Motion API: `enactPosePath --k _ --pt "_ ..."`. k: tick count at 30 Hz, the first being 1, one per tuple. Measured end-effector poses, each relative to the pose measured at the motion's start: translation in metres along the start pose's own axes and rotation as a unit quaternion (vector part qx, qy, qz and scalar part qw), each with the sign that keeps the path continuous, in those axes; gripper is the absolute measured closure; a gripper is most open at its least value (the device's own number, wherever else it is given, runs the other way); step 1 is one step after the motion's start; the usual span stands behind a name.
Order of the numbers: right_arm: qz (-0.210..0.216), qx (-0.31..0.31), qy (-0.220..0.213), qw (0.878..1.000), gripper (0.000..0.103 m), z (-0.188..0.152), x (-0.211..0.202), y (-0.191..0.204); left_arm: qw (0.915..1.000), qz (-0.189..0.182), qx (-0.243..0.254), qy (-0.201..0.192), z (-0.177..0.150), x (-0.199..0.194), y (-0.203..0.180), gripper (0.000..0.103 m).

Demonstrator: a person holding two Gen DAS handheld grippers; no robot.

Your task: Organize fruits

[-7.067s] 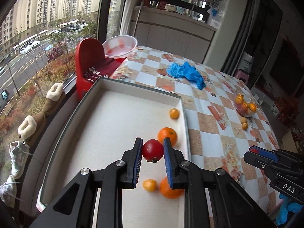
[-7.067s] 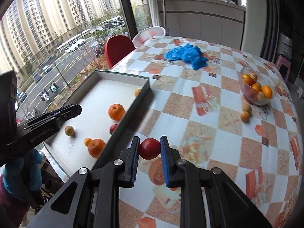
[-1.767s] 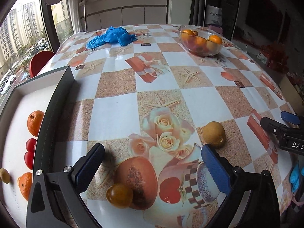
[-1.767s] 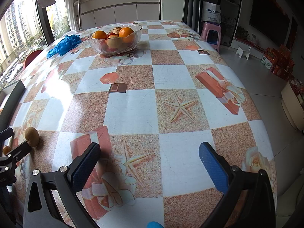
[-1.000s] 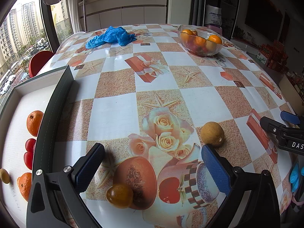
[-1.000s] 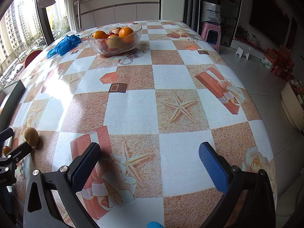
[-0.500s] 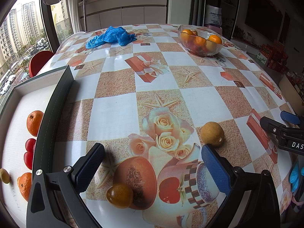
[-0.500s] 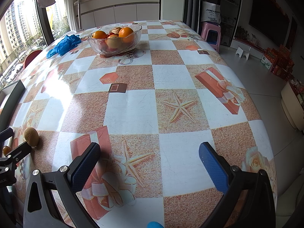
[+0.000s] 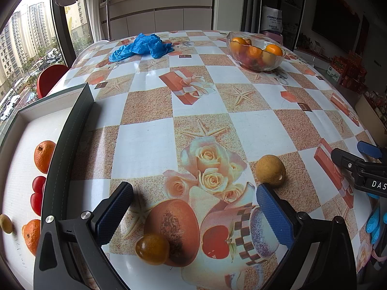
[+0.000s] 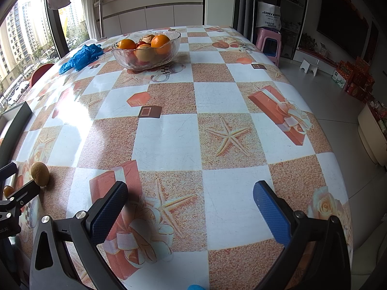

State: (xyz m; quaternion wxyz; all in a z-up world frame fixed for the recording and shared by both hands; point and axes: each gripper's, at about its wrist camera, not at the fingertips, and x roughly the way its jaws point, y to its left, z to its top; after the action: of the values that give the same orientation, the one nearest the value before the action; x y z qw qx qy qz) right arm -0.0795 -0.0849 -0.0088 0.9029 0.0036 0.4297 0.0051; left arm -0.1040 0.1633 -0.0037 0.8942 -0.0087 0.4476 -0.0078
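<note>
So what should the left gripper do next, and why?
Probably drop onto the small orange fruit lying loose on the tablecloth and close. The left gripper hangs open right above it, and the white tray beside it already holds oranges and red fruit.

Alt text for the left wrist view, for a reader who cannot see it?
The open left gripper hovers over a patterned table, with a small orange fruit between its fingers. A white tray of fruit sits left; a glass fruit bowl stands far right.
</note>
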Motion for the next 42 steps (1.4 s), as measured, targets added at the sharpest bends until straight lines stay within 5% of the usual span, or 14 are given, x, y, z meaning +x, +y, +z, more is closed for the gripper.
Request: enactPosePath --k 15,22,27,31,34,35,37,38,42 --pt "0.000 0.000 0.000 1.000 0.000 0.000 0.000 0.000 1.0000 0.001 -0.002 0.000 0.000 -0.001 0.001 0.001" --pt "-0.002 0.006 0.015 1.000 0.000 -0.001 -0.003 0.005 0.9991 -0.033 -0.023 -0.016 -0.006 -0.025 0.020 0.001" --pt "0.086 -0.018 -0.009 0.996 0.000 -0.003 -0.024 0.048 0.9990 -0.029 0.000 -0.034 -0.016 -0.049 0.030 0.001" --pt "0.117 -0.087 -0.012 0.989 0.002 0.002 -0.025 0.101 0.9987 -0.023 0.002 -0.046 -0.026 -0.065 0.038 0.001" --pt "0.127 -0.124 0.004 0.984 0.019 0.001 -0.014 0.132 0.9981 -0.027 -0.016 -0.054 -0.030 -0.075 0.050 0.001" --pt "0.130 -0.132 0.014 0.983 0.034 0.000 -0.009 0.139 0.9979 -0.028 -0.021 -0.054 -0.031 -0.077 0.054 0.001" --pt "0.109 -0.156 0.006 0.982 0.047 -0.002 -0.008 0.151 0.9984 -0.023 -0.022 -0.047 -0.030 -0.077 0.057 0.001" --pt "0.117 -0.163 0.003 0.980 0.069 -0.002 -0.010 0.153 0.9987 -0.023 -0.019 -0.042 -0.030 -0.075 0.056 0.001" --pt "0.128 -0.143 0.003 0.981 0.075 0.001 -0.016 0.143 0.9989 -0.026 0.009 -0.037 -0.025 -0.071 0.039 0.001"
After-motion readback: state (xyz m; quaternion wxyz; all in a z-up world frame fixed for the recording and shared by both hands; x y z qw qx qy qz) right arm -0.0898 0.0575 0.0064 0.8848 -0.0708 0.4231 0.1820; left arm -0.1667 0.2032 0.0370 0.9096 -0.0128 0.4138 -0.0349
